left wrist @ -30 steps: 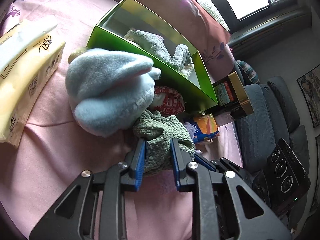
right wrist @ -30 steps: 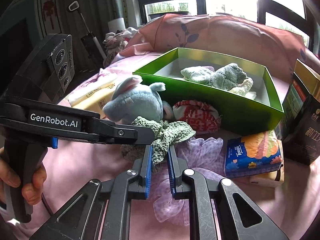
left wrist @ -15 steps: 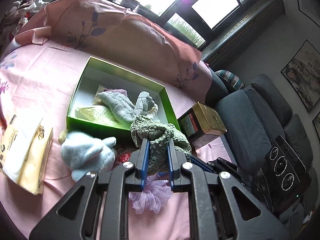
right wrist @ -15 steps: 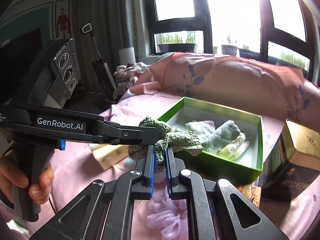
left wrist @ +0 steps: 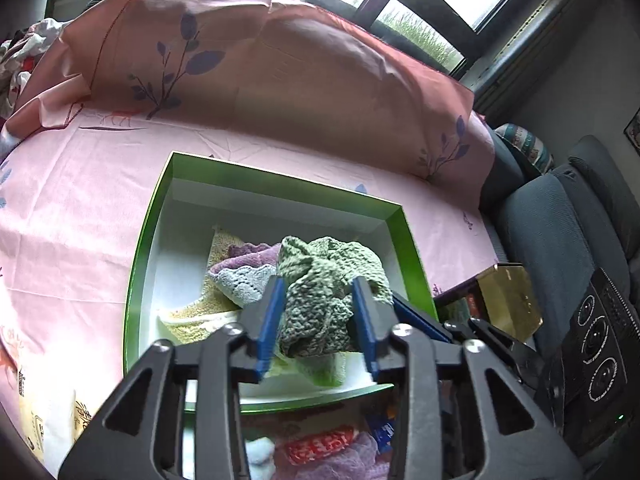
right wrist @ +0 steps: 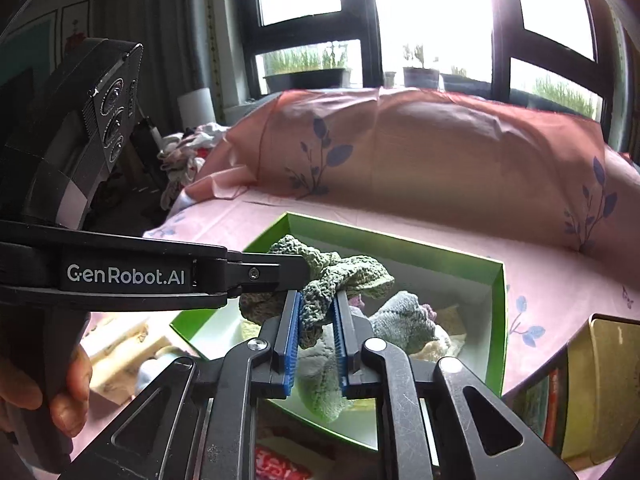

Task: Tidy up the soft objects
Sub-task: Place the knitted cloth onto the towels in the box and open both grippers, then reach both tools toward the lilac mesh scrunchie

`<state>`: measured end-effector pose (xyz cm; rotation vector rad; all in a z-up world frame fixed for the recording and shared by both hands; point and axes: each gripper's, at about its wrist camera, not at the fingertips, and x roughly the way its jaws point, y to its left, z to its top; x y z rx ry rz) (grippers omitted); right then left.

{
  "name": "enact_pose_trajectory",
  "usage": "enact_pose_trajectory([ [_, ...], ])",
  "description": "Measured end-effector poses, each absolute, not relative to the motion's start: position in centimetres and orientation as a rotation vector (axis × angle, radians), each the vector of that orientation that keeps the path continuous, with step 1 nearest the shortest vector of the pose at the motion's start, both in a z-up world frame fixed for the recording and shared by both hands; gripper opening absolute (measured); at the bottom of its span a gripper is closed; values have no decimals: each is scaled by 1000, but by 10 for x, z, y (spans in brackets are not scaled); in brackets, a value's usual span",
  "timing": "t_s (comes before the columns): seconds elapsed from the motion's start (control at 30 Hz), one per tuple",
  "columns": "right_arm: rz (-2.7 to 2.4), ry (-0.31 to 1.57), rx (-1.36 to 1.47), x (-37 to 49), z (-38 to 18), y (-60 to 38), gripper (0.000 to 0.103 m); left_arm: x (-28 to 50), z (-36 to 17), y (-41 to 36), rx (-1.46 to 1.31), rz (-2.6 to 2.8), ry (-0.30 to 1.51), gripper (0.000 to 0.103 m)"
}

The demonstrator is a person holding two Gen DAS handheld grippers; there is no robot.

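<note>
While green knitted cloth (left wrist: pixel 328 292) is pinched by both left tool (left wrist: pixel 318 312) and right tool (right wrist: pixel 316 328) above green box (left wrist: pixel 136 280), placing step is judged underway; lowering, then release of both required.

Behind your work surface, a pink bedsheet printed with blue leaf sprigs (left wrist: pixel 100 208) covers the bed, and a long salmon-pink pillow with the same leaf pattern (right wrist: pixel 440 152) runs across the middle of both views. Above it, dark-framed windows (right wrist: pixel 400 20) fill the upper part of the right wrist view and pour in bright, washed-out daylight; you can see potted green plants on the sill (right wrist: pixel 304 68) outside. At the right edge of the left wrist view stands a grey-blue upholstered sofa (left wrist: pixel 560 232). A heap of crumpled light clothing (right wrist: pixel 184 152) lies at the left, beside a dark grey curtain (right wrist: pixel 160 40).
</note>
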<state>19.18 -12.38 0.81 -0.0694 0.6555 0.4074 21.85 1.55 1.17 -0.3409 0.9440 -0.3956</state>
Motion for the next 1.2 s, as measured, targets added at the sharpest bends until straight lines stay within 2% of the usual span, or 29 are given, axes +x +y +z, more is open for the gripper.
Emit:
enact_pose_trajectory([
  [0.03, 385, 672, -74, 195, 3, -125, 35, 220, 7, 16, -341, -385, 944, 75],
  [0.07, 371, 681, -69, 196, -1, -129, 45, 221, 3, 17, -340, -376, 939, 91],
  [0.1, 369, 683, -55, 196, -4, -133, 53, 221, 2, 18, -340, -369, 936, 96],
  [0.17, 362, 679, -32, 193, -6, -142, 59, 222, 0, 21, -341, -364, 940, 96],
  [0.23, 354, 688, -15, 189, -7, -150, 59, 221, 1, 24, -333, -345, 941, 98],
  [0.27, 355, 688, -10, 186, -7, -154, 59, 220, 2, 26, -329, -335, 939, 103],
  [0.33, 354, 685, -7, 177, -6, -158, 62, 214, 5, 29, -322, -323, 924, 102],
  [0.4, 356, 674, -3, 166, -5, -163, 70, 207, 9, 32, -313, -316, 912, 102],
  [0.57, 365, 640, 22, 133, 2, -171, 73, 182, 14, 35, -263, -278, 888, 102],
  [0.67, 369, 633, 37, 114, 3, -176, 85, 162, 16, 35, -243, -266, 870, 102],
  [1.2, 351, 660, 45, 30, -16, -187, 85, 56, 13, 12, -27, -218, 830, 102],
])
